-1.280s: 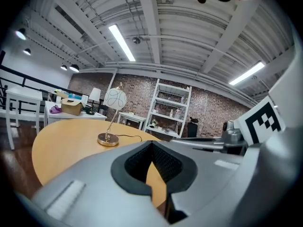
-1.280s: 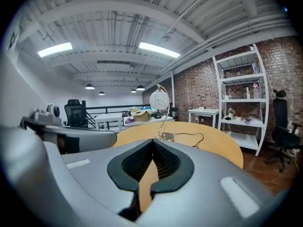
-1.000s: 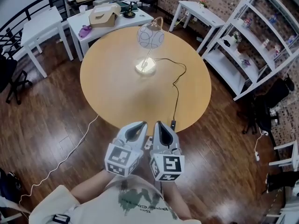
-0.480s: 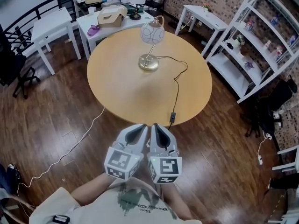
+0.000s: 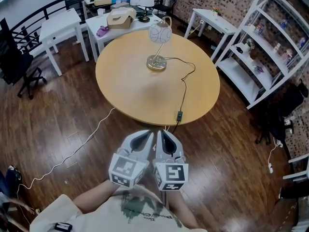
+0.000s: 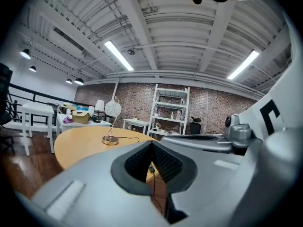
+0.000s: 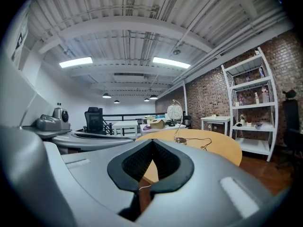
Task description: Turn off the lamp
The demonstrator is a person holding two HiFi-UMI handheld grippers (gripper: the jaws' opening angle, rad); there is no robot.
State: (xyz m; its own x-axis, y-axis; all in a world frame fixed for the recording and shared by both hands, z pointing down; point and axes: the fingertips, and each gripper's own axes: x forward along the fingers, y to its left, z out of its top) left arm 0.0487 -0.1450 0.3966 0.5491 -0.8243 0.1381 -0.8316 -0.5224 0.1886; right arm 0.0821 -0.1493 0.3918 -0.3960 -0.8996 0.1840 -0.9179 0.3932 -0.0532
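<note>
The lamp (image 5: 160,33), a white globe shade on a thin brass stem and round base, stands unlit on the far side of the round wooden table (image 5: 130,88). Its black cord runs to an inline switch (image 5: 179,115) at the table's near edge. My left gripper (image 5: 145,135) and right gripper (image 5: 163,133) are side by side close to my chest, short of the table, both shut on nothing. The left gripper view shows the lamp (image 6: 112,109) far beyond the shut left gripper (image 6: 152,143). In the right gripper view the lamp (image 7: 174,111) stands past the shut right gripper (image 7: 152,141).
White side tables (image 5: 58,25) with a cardboard box (image 5: 120,17) stand behind the round table. White shelving (image 5: 270,47) fills the right side. A black office chair (image 5: 17,57) is at the left. A white cable (image 5: 72,153) trails across the wooden floor.
A second ago the lamp's base was brightly lit; the light is out now. The table sits a little farther from me. Both grippers stay shut together.
</note>
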